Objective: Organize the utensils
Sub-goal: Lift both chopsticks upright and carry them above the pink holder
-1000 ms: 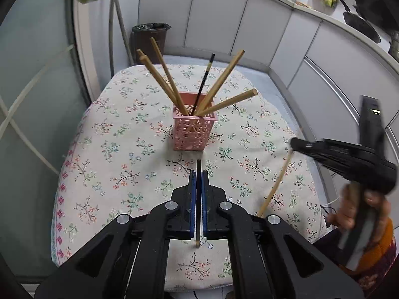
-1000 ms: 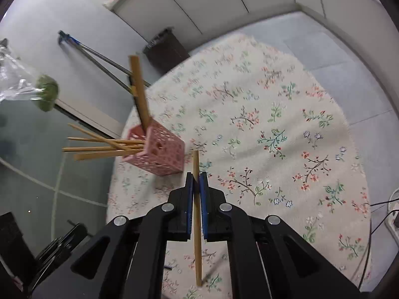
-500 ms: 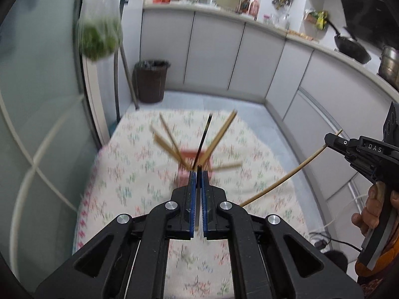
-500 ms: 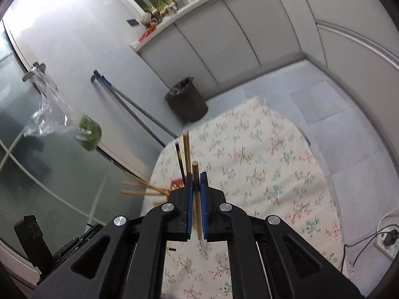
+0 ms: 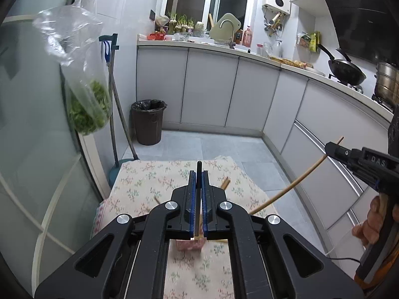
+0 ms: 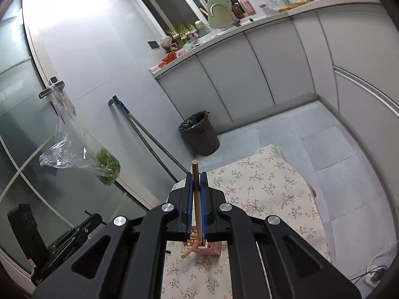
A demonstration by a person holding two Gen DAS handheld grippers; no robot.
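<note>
- Grip state: left gripper (image 5: 198, 182) is pressed together on a dark chopstick (image 5: 198, 172), which runs lengthwise between the blue pads, top end poking just past the tips, lower end over the pink holder (image 5: 190, 245).
- Right gripper (image 6: 197, 184) likewise pinches a bamboo chopstick (image 6: 196, 189), slightly tilted in the pads. In the left view that stick slants from the right gripper down toward the holder.
- Holder sits below and behind both sets of fingertips, mostly hidden by the gripper bodies, on the floral tablecloth (image 6: 261, 189). Other chopsticks (image 6: 190, 248) already lean out of it.
- Risk: both sticks converge on one small opening. They could cross or knock each other, or jam against the leaning sticks.
- Risk: holder looks light. A side push from either stick could tip it or slide it on the cloth.
- Risk: thin pinch on round sticks. Tip contact with the rim could make a stick pivot in the pads and drop outside.
- Risk: opening is occluded from both views, so alignment is largely blind.
</note>
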